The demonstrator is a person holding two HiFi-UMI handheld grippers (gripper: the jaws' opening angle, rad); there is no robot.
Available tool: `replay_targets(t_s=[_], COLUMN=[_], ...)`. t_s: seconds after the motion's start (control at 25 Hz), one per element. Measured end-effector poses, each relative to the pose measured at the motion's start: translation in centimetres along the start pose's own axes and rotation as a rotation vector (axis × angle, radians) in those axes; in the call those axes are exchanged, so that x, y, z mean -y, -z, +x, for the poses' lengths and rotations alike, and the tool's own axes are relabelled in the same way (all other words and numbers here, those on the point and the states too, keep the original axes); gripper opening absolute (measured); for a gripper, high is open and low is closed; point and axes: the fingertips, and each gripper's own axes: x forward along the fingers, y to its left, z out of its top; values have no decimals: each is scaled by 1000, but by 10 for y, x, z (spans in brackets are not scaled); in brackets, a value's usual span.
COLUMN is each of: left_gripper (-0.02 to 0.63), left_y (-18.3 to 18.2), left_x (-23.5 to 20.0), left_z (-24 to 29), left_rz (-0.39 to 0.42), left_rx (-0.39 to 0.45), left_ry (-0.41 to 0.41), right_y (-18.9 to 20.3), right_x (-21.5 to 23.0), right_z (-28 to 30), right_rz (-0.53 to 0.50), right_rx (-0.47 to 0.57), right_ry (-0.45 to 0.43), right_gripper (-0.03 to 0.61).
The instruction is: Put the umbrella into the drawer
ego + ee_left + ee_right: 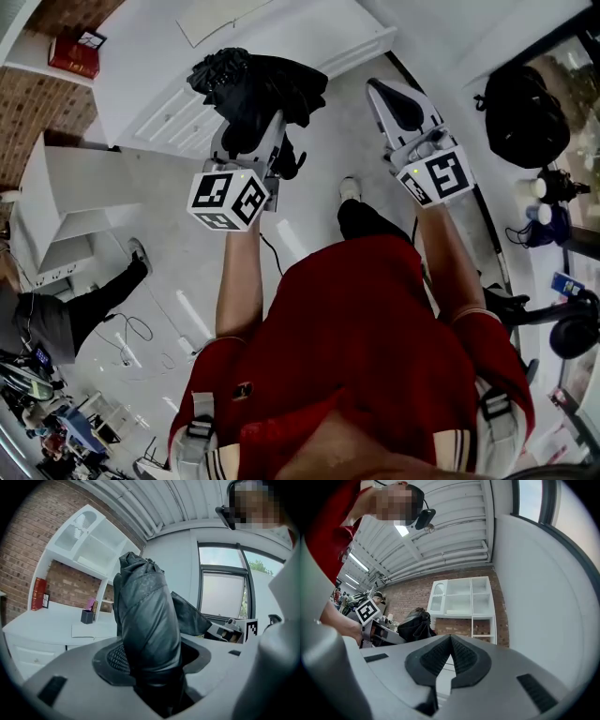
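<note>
Gripping the folded black umbrella (pixel 145 616) in the left gripper (pixel 151 665), jaws clamped on its soft cloth, up in the air before the white desk (pixel 141 56). Holding the right gripper (pixel 450 644) pressed together, nothing inside. Probably risking a slip, squeezing only cloth. Also risking the loose flap catching on the drawer (pixel 173 127) edge, this drawer looking not yet opened.
</note>
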Motion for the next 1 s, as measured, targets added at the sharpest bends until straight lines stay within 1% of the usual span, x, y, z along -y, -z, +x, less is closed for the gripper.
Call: replay_targets(t_s=[0.28,0.44,0.72,1.0], left_gripper=[250,250,250,250], left_y=[-10,-9,-14,-22], left_x=[-29,-47,-72,-95], left_z=[101,137,173,199], left_rz=[10,21,37,60], left_rx=[-34,-58,-83,-89], left_ry=[-29,-54,-80,-56], right_y=[23,36,52,60], right_x=[92,127,153,158], right_z=[47,68,96,116], right_rz=[20,37,56,56], right_rx=[-4,-6,-22,-46], right_ry=[-10,-23,-38,-18], right_gripper=[-2,-2,-2,-2])
